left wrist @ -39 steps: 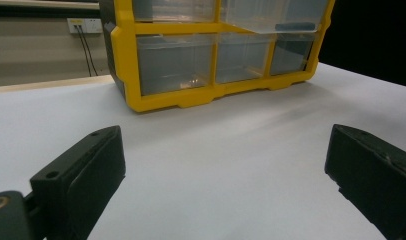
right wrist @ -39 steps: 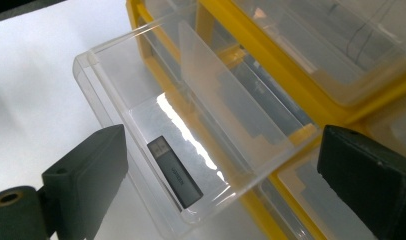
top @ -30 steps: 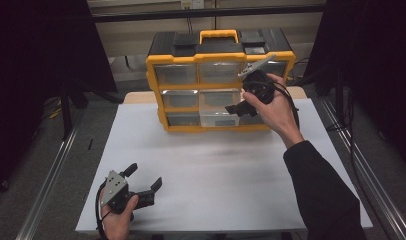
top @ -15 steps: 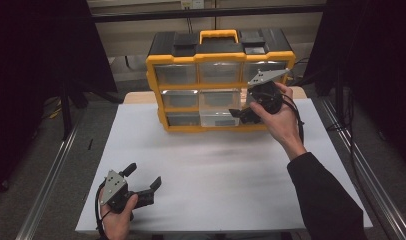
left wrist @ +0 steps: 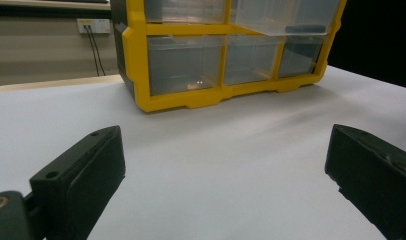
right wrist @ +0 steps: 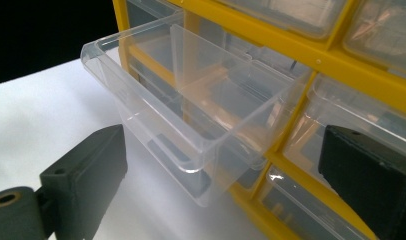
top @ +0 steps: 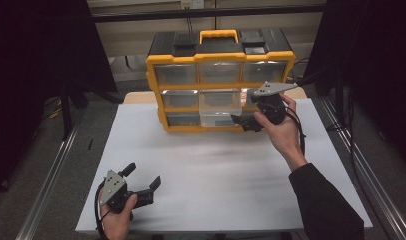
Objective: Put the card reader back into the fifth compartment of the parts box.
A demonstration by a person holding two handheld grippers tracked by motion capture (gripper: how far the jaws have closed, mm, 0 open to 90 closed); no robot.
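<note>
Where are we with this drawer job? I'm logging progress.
Done: the middle clear drawer is pulled out of the yellow organizer. In hand: the right tool, open, beside that drawer. Left: the drawer looks empty; the left tool sits open near the table edge.

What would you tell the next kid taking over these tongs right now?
Left tongs: open, holding nothing, low over the white table, near edge.
Right tongs: open, holding nothing, beside the yellow organizer.
Middle drawer: clear, pulled partway out, looks empty.
Other drawers look shut.
Done: drawer opened.
Left: probably fill it or push it back in; nothing to put in it lies on the table.
</note>
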